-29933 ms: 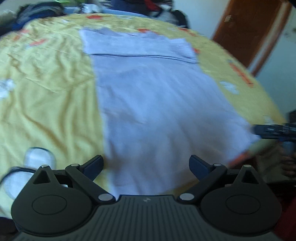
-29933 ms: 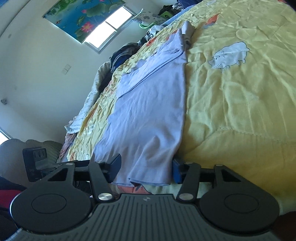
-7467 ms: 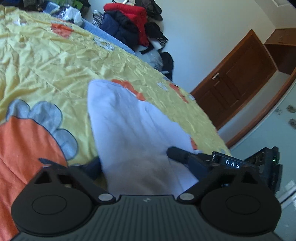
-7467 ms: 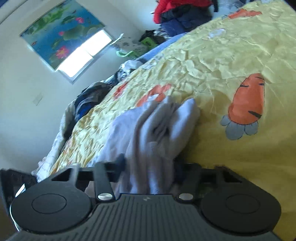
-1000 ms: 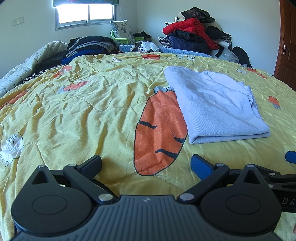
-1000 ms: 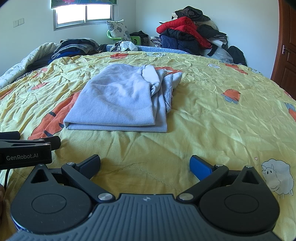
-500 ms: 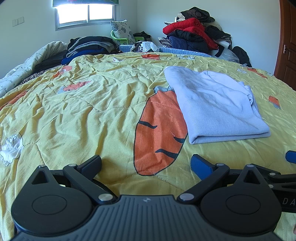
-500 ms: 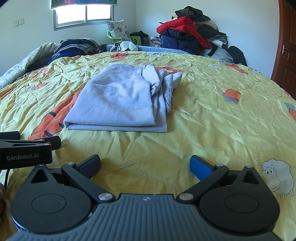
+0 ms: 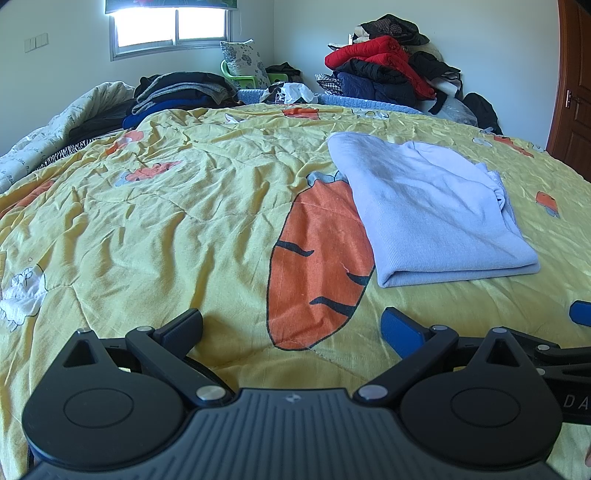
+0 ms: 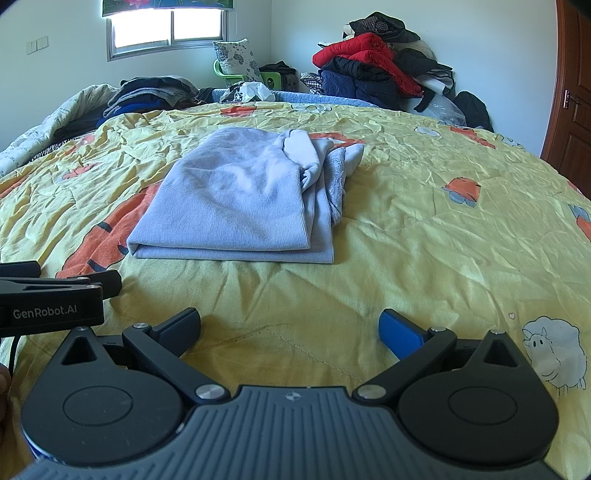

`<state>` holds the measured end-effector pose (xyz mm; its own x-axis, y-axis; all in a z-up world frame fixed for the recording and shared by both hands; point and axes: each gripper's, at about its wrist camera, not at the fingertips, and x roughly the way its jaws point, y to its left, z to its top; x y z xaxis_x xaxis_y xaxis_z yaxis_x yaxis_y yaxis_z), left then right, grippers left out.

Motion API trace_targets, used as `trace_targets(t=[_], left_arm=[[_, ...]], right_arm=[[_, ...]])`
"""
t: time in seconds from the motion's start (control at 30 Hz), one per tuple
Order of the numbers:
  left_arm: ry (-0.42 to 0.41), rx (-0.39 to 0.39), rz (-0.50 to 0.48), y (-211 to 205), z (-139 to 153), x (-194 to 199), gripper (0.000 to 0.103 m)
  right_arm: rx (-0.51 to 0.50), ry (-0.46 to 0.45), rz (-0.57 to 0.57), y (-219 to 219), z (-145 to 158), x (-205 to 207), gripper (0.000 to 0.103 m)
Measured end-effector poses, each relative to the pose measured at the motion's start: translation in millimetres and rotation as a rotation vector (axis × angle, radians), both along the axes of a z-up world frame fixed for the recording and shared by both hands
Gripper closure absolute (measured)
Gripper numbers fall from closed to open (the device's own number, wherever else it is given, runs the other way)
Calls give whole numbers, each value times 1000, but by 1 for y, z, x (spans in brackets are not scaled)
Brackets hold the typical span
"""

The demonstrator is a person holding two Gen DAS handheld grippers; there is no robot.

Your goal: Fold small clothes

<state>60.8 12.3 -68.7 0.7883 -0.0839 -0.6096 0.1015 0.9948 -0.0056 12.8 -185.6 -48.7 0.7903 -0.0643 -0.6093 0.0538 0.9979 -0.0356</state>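
My left gripper is spread wide, empty, low over the near edge of the bed. My right gripper is the same: fingers apart, nothing between them, just beside the left one. The folded light-blue garment lies flat on the yellow quilt, well apart from both grippers; in the left wrist view it sits to the right, overlapping the big orange carrot print. Its loose bunched layers face the far right. Clothes pile by the far wall, window far left.
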Motion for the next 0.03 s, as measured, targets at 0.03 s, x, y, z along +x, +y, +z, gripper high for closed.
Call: trace_targets(t=[0.03], left_arm=[[0,1,0,0,0,0,0]], right_arm=[[0,0,0,0,0,0,0]])
